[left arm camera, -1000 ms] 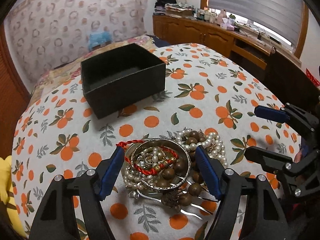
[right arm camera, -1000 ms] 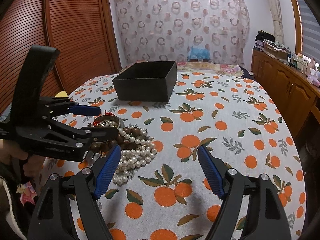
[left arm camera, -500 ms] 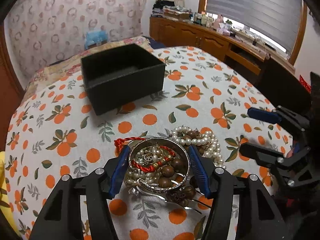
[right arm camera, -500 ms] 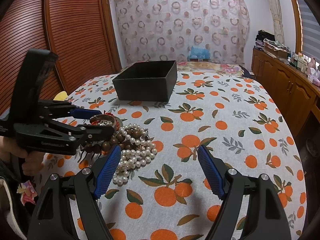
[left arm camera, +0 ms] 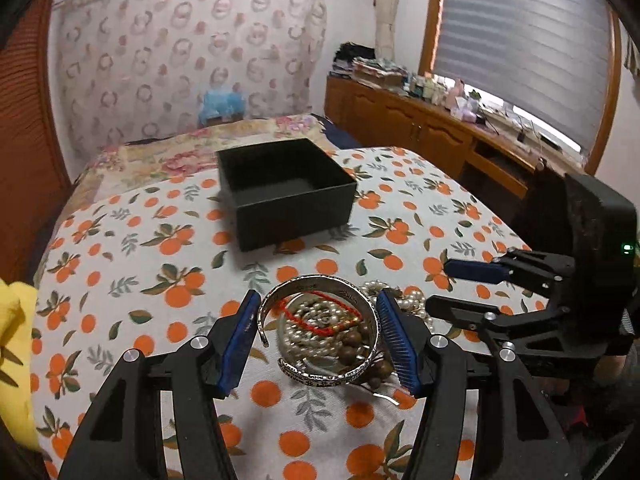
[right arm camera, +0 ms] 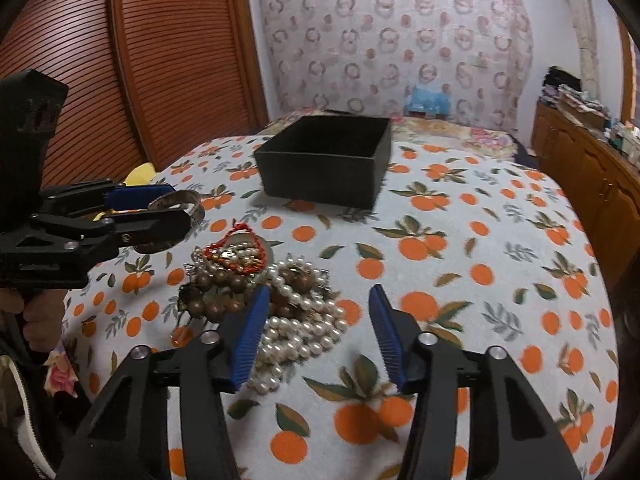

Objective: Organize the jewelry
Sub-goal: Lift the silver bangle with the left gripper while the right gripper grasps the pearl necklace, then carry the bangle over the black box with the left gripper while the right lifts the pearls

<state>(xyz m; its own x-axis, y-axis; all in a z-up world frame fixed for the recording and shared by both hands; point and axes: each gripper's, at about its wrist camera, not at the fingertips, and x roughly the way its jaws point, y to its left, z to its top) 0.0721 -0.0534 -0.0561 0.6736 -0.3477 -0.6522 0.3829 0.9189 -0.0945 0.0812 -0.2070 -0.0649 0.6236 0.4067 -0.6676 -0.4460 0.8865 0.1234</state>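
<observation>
Left tool (left arm camera: 318, 336), silver bangle (left arm camera: 320, 292) now lifted.

A table (right arm camera: 500, 280) covered with a white cloth printed with oranges and green leaves carries everything. On its far side sits a black open box (right arm camera: 324, 164), square and upright. Nearer, toward the left, lies a heap of jewelry (right arm camera: 260, 284) directly on the cloth: strands of white pearls (right arm camera: 304, 336), brown wooden beads (right arm camera: 216, 292) and a red cord (right arm camera: 236, 248), all tangled and touching. The box and the heap are well apart. At the far left edge of the table something yellow (right arm camera: 140, 174) shows.
</observation>
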